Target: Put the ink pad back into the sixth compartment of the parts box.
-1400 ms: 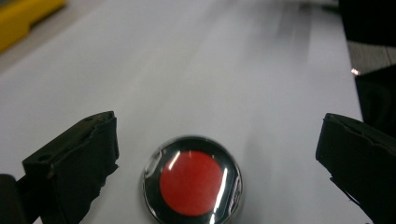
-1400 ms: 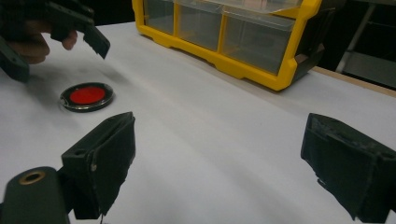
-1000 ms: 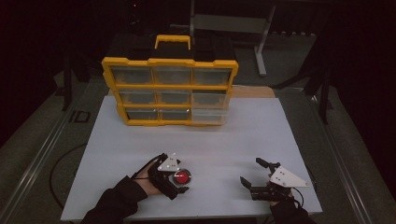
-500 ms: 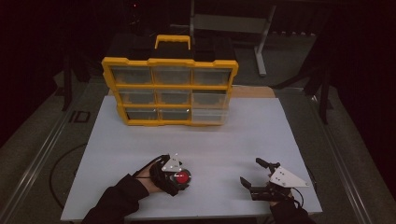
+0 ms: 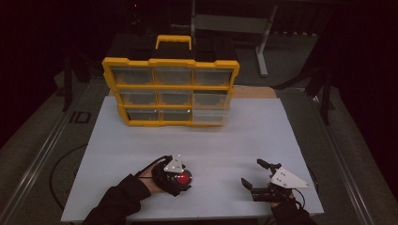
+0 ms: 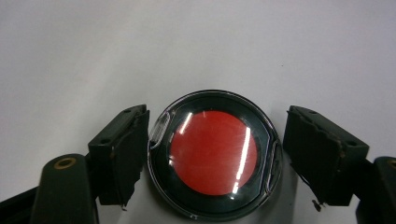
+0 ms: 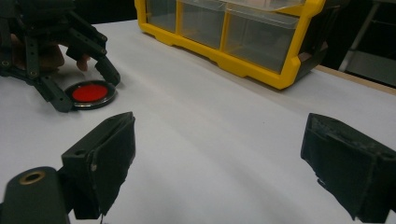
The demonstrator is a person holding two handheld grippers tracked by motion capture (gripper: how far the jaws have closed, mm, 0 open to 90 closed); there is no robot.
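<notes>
With the left gripper [image 6: 212, 158] open astride the red disc [image 6: 213, 152], close squarely on its clear rim, while the right gripper [image 7: 219, 163] waits open at the near right.

We see high cam above table's [image 5: 197, 140] near edge, facing fwd/down. Left gripper cam close over red disc [image 6: 213, 153]; right gripper cam low, farther, shares disc [image 7: 90, 93].
</notes>
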